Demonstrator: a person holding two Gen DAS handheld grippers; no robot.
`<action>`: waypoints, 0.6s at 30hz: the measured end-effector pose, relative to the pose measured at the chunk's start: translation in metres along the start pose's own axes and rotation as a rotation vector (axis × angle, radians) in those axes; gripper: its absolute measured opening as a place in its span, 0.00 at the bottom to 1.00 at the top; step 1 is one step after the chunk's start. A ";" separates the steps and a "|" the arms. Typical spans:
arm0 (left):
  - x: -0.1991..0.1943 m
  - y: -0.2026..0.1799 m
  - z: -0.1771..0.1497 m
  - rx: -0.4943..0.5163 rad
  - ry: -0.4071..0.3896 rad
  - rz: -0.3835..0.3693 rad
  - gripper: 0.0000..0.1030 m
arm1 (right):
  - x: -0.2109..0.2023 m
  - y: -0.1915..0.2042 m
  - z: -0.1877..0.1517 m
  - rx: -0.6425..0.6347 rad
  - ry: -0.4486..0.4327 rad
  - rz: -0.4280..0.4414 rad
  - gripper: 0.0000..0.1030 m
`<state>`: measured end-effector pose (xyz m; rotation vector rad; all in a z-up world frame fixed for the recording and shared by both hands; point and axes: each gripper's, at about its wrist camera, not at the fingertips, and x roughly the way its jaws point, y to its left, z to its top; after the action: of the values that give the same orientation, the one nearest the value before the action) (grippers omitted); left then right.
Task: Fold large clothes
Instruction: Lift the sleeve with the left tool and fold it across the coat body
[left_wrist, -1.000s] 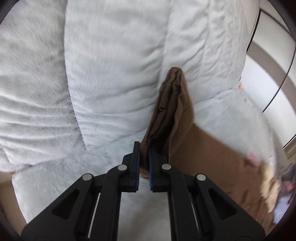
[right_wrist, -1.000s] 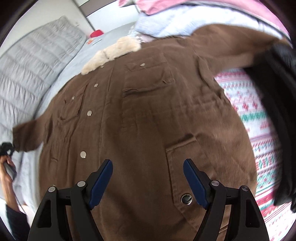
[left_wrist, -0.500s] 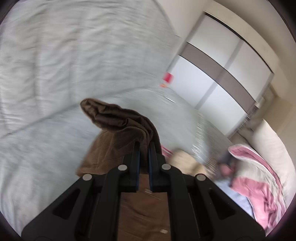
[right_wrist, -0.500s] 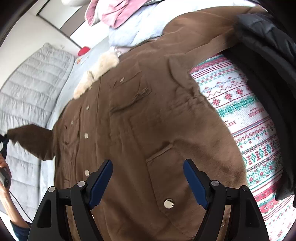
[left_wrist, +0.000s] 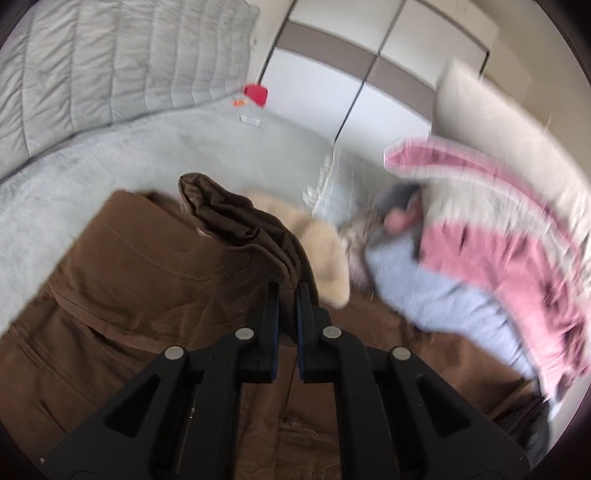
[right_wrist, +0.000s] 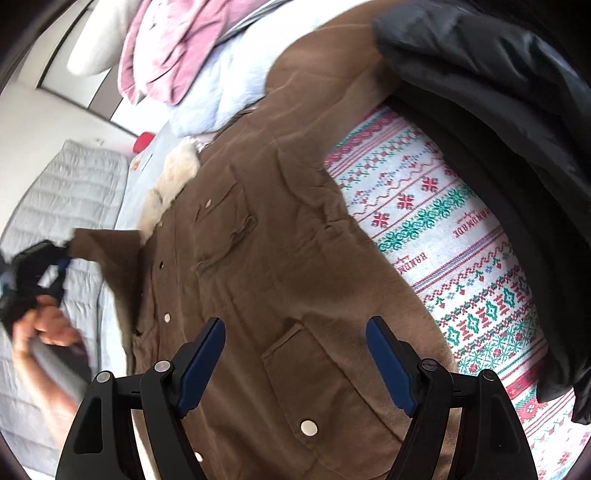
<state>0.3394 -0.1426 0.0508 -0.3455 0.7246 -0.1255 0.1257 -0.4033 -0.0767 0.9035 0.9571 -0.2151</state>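
Observation:
A large brown jacket (right_wrist: 280, 266) with snap buttons, chest pockets and a cream fleece collar (right_wrist: 173, 177) lies spread front-up on the bed. My left gripper (left_wrist: 287, 291) is shut on the cuff of the jacket's sleeve (left_wrist: 236, 218), held lifted over the jacket's body (left_wrist: 129, 280). From the right wrist view that same left gripper (right_wrist: 55, 258) shows at the far left, a hand (right_wrist: 44, 325) holding it and the sleeve (right_wrist: 107, 243) stretched from it. My right gripper (right_wrist: 295, 332) hovers open above the lower front pocket (right_wrist: 306, 373), nothing between its fingers.
A patterned knit blanket (right_wrist: 461, 251) lies under the jacket's right side, a black padded coat (right_wrist: 498, 129) beyond it. Pink and pale blue bedding (left_wrist: 480, 258) is heaped past the collar. A grey quilted headboard (left_wrist: 110, 62), a small red object (left_wrist: 256, 93) and white wardrobe doors (left_wrist: 332, 74) stand behind.
My left gripper has swung the sleeve cuff from out over the grey bed in across the jacket towards the collar. The right gripper drifted and rolled slightly, staying open.

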 end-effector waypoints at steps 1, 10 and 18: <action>0.011 -0.004 -0.009 0.006 0.022 0.012 0.08 | 0.000 -0.001 0.001 0.011 0.001 0.007 0.77; 0.065 -0.032 -0.052 0.129 0.174 0.054 0.24 | -0.004 -0.004 0.007 0.029 0.004 0.049 0.77; 0.053 -0.023 -0.052 0.160 0.231 -0.081 0.48 | -0.007 -0.007 0.009 0.040 0.007 0.058 0.77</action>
<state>0.3438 -0.1897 -0.0105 -0.2090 0.9229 -0.3015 0.1228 -0.4160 -0.0730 0.9678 0.9342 -0.1825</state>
